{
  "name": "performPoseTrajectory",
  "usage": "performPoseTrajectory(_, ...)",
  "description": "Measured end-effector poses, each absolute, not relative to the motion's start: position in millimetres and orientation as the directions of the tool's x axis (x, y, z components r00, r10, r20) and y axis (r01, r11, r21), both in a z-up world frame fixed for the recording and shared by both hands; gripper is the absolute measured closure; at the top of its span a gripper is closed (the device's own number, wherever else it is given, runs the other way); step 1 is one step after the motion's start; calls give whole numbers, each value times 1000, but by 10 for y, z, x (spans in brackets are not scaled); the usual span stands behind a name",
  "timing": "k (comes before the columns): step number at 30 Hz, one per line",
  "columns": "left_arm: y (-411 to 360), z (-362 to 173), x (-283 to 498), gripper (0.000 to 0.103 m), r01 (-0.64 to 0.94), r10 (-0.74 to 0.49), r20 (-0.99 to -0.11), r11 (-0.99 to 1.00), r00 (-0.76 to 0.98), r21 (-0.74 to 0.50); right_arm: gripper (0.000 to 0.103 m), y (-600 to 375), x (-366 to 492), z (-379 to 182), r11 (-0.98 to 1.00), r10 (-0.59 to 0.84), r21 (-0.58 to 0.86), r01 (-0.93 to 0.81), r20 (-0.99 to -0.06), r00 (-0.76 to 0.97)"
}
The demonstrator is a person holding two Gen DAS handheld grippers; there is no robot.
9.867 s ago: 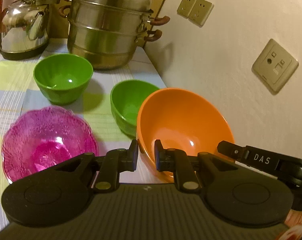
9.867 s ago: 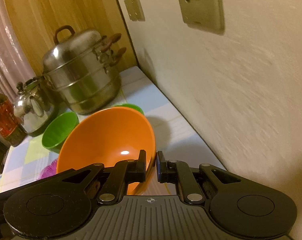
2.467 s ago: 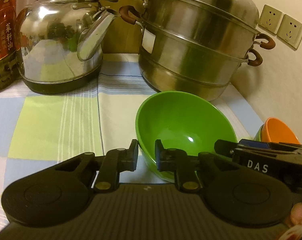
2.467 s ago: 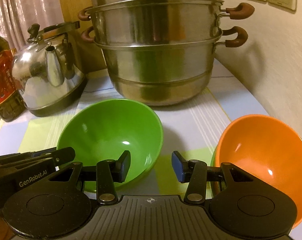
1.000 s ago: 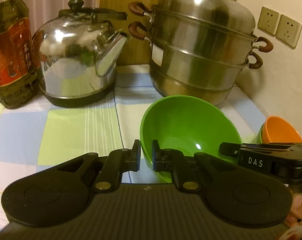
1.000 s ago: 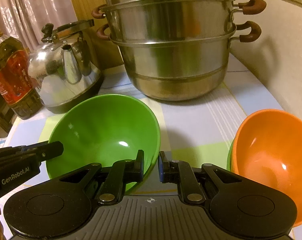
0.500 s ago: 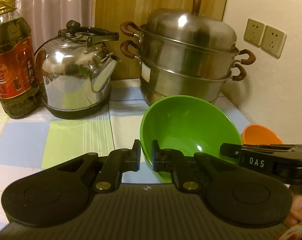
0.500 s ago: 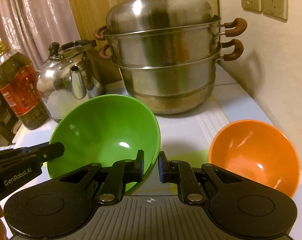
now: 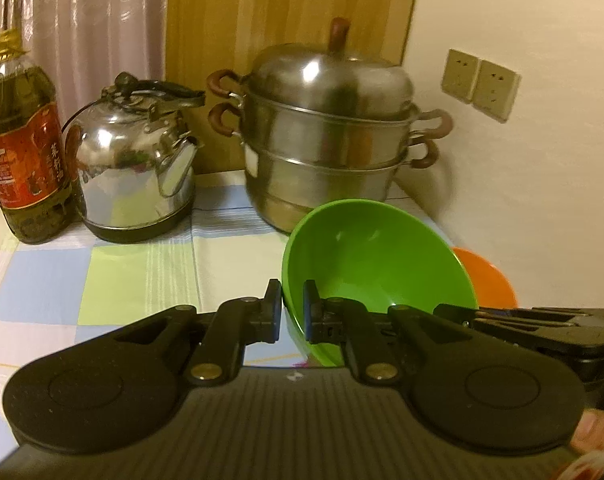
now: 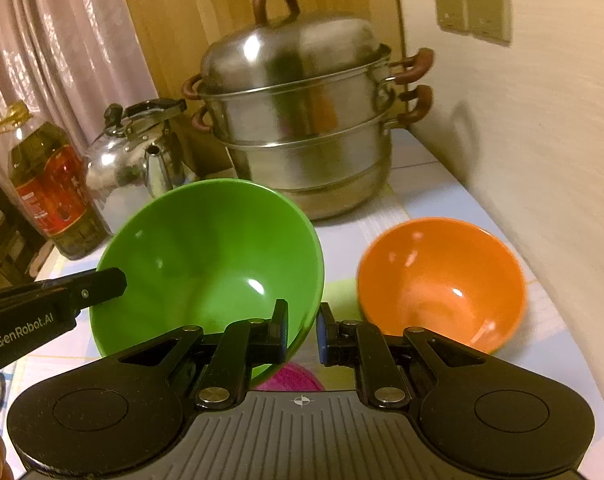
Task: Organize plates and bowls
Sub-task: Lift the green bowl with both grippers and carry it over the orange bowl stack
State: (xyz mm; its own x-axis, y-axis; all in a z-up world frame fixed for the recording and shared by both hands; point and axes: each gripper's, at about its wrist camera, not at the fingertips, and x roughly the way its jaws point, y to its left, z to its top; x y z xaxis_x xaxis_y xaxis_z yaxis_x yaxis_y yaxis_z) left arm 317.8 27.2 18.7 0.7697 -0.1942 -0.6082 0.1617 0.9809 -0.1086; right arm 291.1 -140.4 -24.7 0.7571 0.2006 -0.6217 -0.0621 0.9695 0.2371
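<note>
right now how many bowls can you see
3. A green bowl is held at its rim by both grippers; an orange bowl sits on the table by the wall; a pink one peeks out below. Another may hide under the orange.

Each claw is matt black plastic: the left claw [image 9: 292, 310] and the right claw [image 10: 302, 330] both end in two short, flat-faced fingers carried on slim angled arms. Behind the fingers each arm is pinned by a brass-coloured screw [image 10: 216, 394] and widens into a broad rounded paddle with a shallow circular disc [image 9: 85, 390] pressed into it, and between the paddles lies a grey ribbed plate [image 10: 302, 436] with a small white cross mark at its front edge. The side of the left claw bears white lettering reading "GenRobot.AI" [image 10: 24, 330].
</note>
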Motion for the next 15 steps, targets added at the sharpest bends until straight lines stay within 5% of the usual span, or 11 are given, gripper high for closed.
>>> performPoseTrajectory(15,-313,399,2741,94,236,-253,-609,966,752,-110,89,-1976,2266,25,968,150,251,7,-600,786)
